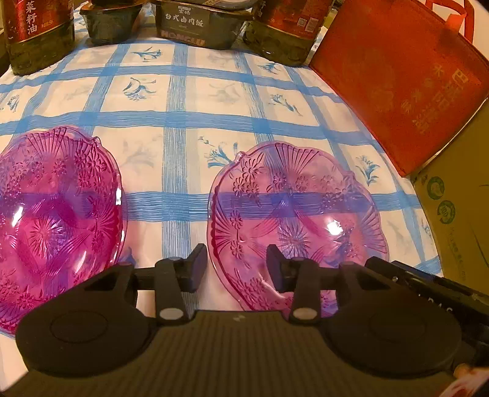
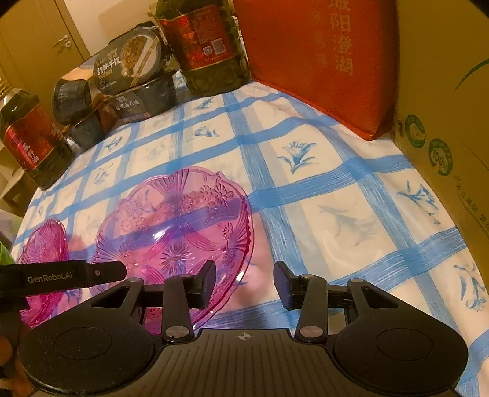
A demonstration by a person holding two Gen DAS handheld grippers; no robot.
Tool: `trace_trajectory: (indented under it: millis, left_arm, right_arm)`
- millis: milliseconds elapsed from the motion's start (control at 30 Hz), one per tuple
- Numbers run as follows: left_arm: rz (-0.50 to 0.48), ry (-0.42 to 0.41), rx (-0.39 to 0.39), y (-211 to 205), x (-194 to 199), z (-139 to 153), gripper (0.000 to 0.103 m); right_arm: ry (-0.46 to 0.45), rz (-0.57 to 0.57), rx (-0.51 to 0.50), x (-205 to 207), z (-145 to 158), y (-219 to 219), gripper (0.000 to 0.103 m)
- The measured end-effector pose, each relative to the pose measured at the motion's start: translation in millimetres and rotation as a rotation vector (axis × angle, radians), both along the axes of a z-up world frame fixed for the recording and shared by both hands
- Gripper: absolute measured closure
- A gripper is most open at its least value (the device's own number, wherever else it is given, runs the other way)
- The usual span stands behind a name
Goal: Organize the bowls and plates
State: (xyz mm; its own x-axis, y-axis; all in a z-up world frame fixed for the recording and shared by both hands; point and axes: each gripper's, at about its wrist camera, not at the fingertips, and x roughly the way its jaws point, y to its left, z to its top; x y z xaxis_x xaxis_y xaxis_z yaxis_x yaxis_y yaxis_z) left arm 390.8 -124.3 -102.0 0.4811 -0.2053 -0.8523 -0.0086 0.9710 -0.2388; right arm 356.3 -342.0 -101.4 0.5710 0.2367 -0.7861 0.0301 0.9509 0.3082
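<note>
Two pink see-through bowls with a flower pattern rest on a blue-checked tablecloth [image 1: 214, 100]. In the left wrist view one bowl [image 1: 293, 220] is at centre right and the other bowl [image 1: 52, 220] at the left. My left gripper [image 1: 237, 268] is open astride the centre bowl's left rim, one finger outside and one over the inside. In the right wrist view the same bowl [image 2: 174, 232] has my right gripper [image 2: 244, 285] open astride its right rim. The second bowl [image 2: 42, 244] shows at the far left, partly behind the left gripper's body [image 2: 61, 276].
Dark oil bottles [image 1: 36, 33] [image 2: 207, 45] and black ready-meal boxes [image 1: 195, 24] [image 2: 134, 76] line the far edge of the table. A red bag [image 1: 403, 76] leans on a cardboard box [image 1: 458, 213] along the right side.
</note>
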Motion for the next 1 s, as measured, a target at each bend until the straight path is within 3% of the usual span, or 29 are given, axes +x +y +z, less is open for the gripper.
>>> trace_trajectory:
  millis: [433, 1000]
  left_arm:
    - [0.0, 0.003, 0.02, 1.7, 2.1, -3.3, 0.083]
    - [-0.022, -0.027, 0.012, 0.2, -9.9, 12.8, 0.091]
  right_arm:
    - [0.017, 0.005, 0.018, 2.7, -5.0, 4.7, 0.088]
    - [-0.004, -0.016, 0.021, -11.1, 9.0, -1.5, 0.089]
